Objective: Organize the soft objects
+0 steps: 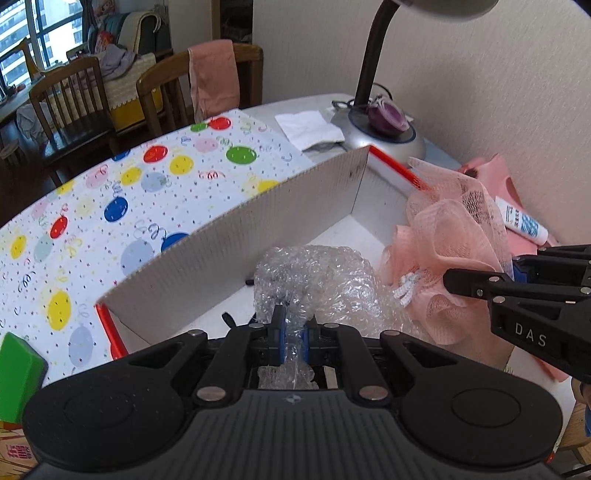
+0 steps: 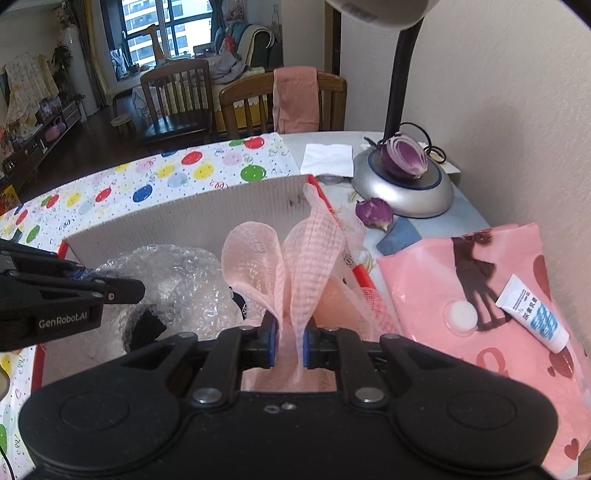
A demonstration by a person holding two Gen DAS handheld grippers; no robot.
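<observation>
Bubble wrap [image 1: 314, 280] left of mesh sponge [image 1: 443, 236] inside box [image 1: 229, 236], lamp base [image 1: 384, 136] behind, tube [image 2: 532, 317] right.

Soft, even daylight fills both views, bright on the cream wall at three o'clock and dimmer toward the dark wooden chairs [image 2: 173, 99] at eleven o'clock. The tall window [image 2: 162, 33] at twelve o'clock in the right wrist view is washed out, and daylight comes from there. The clear crumpled bubble wrap [image 1: 314, 280] throws small glints. The white squeeze tube with blue print [image 2: 533, 317] casts a soft shadow on the pink printed plastic bag [image 2: 480, 295]. Fisheye distortion bows the balloon-patterned desk [image 1: 122, 192] edge and the white corrugated box wall [image 1: 240, 236]; black corners vignette each frame. Focus is sharp at centre, softer at the edges.
</observation>
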